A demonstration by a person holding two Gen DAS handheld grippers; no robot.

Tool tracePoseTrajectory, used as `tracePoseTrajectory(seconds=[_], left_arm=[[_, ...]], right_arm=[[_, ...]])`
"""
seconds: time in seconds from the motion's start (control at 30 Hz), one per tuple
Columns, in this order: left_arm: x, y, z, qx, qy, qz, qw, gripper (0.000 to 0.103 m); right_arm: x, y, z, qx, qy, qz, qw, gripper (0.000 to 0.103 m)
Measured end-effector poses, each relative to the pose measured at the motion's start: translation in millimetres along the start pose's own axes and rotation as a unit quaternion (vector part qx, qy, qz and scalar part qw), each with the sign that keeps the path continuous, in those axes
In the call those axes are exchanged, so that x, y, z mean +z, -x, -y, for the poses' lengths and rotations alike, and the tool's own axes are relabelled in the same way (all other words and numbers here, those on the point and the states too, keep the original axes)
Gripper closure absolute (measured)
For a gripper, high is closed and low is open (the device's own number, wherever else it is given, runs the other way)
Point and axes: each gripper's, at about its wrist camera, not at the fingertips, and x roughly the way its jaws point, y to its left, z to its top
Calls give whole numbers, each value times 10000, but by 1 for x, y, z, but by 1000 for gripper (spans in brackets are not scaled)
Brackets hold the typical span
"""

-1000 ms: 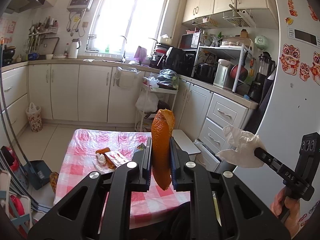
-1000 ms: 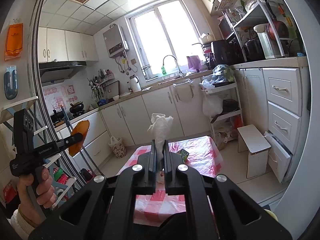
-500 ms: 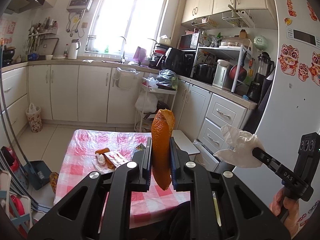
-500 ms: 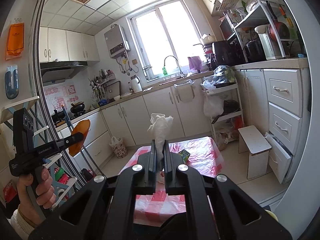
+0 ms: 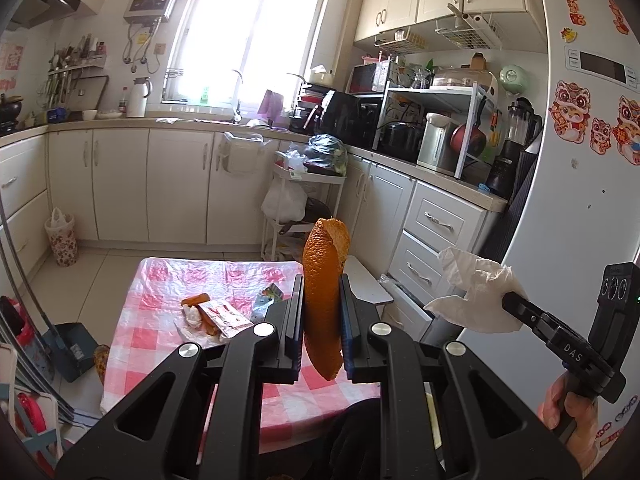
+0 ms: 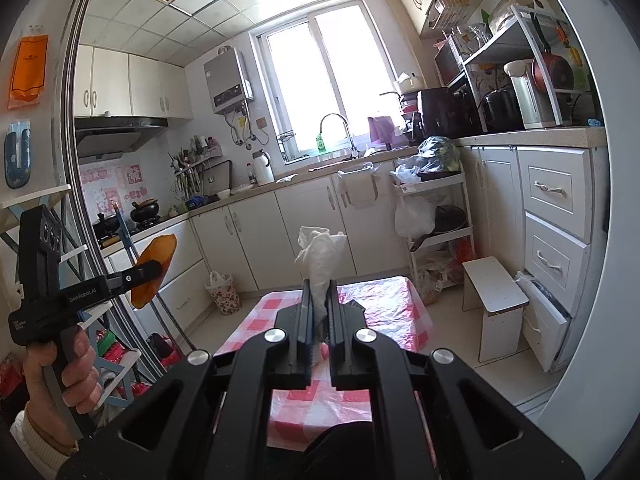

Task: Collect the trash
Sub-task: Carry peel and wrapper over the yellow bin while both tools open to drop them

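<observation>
A: What colour is the curved strip of fruit peel (image 5: 322, 304)?

B: Bright orange, paler on its inner side. The crumpled paper tissue (image 5: 476, 300) is white.

A: And the low tabletop (image 5: 168, 280)?

B: Pink-and-white check, under glossy plastic. The claws are black; the kitchen cabinet doors (image 5: 120, 184) are cream white.

Each fisheye rides just behind its own tongs, tilted slightly down over the checkered desk (image 5: 168, 320) toward the window (image 6: 324, 80) at 12 o'clock; both share them.

Blown-out window (image 5: 248, 36) backlight, fisheye-warped edges, sharp
</observation>
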Motion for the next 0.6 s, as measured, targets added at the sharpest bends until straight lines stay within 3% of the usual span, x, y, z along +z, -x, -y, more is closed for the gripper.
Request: tracePoseTrajectory(seconds=[0.17, 0.33, 0.43, 0.6], left_arm=[[-17, -33, 19, -333, -62, -441, 9985, 88], [-43, -80, 64, -747, -337, -1039, 9912, 88], [-64, -117, 94, -1011, -496, -1521, 9819, 88], [-108, -186, 142, -1351, -612, -2450, 9581, 88]], right_arm=[[-18, 9, 26, -534, 37, -186, 9984, 96], [-49, 21, 81, -1181, -268, -505, 9914, 96], [-73, 22, 117, -1480, -542, -780, 9844, 96], [-120, 3, 169, -1730, -1019, -1333, 9705, 96]])
